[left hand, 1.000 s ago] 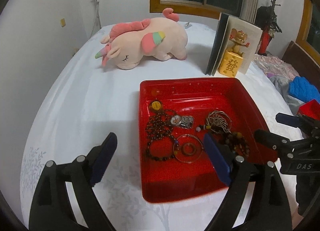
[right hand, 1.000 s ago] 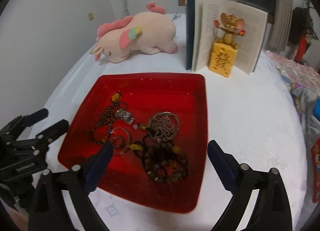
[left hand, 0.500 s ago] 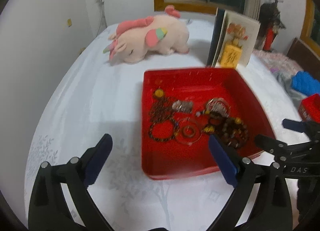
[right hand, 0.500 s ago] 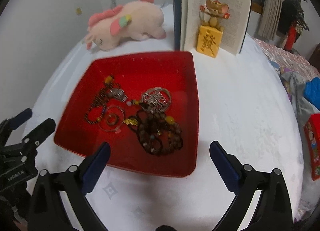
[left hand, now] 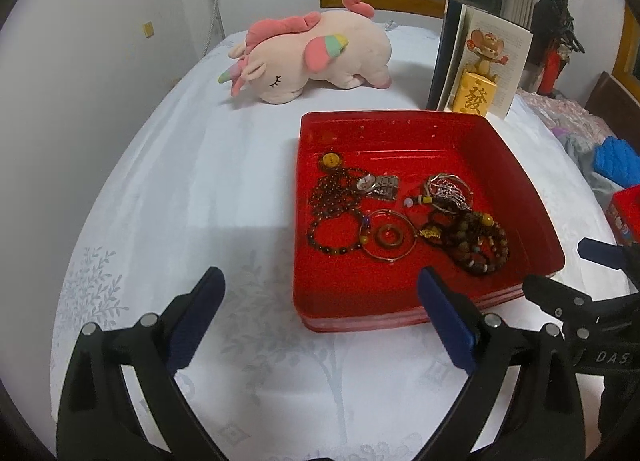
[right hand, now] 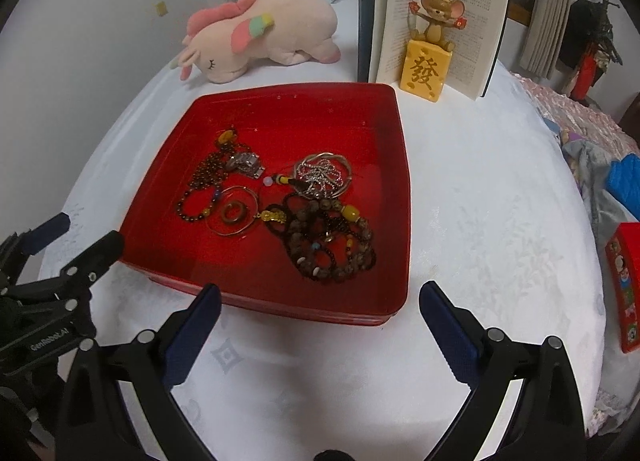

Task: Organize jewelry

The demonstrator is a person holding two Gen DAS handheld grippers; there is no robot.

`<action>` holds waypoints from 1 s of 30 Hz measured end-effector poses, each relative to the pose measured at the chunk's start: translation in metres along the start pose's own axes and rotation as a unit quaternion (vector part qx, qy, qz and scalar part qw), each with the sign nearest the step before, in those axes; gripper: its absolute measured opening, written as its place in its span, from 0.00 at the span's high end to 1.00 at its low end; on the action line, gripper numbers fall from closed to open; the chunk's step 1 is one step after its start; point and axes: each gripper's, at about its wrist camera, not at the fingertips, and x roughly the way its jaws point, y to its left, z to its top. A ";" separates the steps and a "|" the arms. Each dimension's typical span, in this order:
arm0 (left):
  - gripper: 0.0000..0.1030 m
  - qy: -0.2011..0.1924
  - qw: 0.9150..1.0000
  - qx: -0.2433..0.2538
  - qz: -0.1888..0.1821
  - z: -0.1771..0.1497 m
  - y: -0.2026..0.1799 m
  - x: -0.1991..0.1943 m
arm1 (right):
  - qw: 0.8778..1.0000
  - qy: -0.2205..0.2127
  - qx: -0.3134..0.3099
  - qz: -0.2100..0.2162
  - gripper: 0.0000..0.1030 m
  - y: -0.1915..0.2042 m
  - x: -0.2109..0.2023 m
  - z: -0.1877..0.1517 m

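Observation:
A red tray (left hand: 400, 115) (right hand: 292, 88) sits on a white cloth and holds a heap of jewelry. In it lie a dark bead necklace (left hand: 336, 197), a silver watch (left hand: 378, 183) (right hand: 244, 163), a tangle of silver chain (left hand: 448, 191) (right hand: 322, 175), a wooden ring (left hand: 388, 237) (right hand: 234, 213) inside a thin bangle, and chunky bead bracelets (left hand: 476, 241) (right hand: 332, 241). My left gripper (left hand: 320, 281) (right hand: 89, 229) hovers open before the tray's near left corner. My right gripper (right hand: 320, 291) (left hand: 560, 266) hovers open before the near right corner. Both are empty.
A pink unicorn plush (left hand: 308, 57) lies behind the tray. An open book (right hand: 436, 21) stands at the back right with a yellow mouse figurine (right hand: 428, 61) in front of it. A red box (right hand: 624, 285) and blue cloth (left hand: 616, 161) lie at the right.
Both grippers have drawn back from over the tray to in front of its near edge. The left jaws stand slightly wider. The jewelry has not moved.

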 end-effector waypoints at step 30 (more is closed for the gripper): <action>0.07 0.021 1.000 -0.003 0.003 -0.008 -0.005 0.015 | 1.000 0.017 0.008 -0.019 0.04 0.005 0.019 -0.001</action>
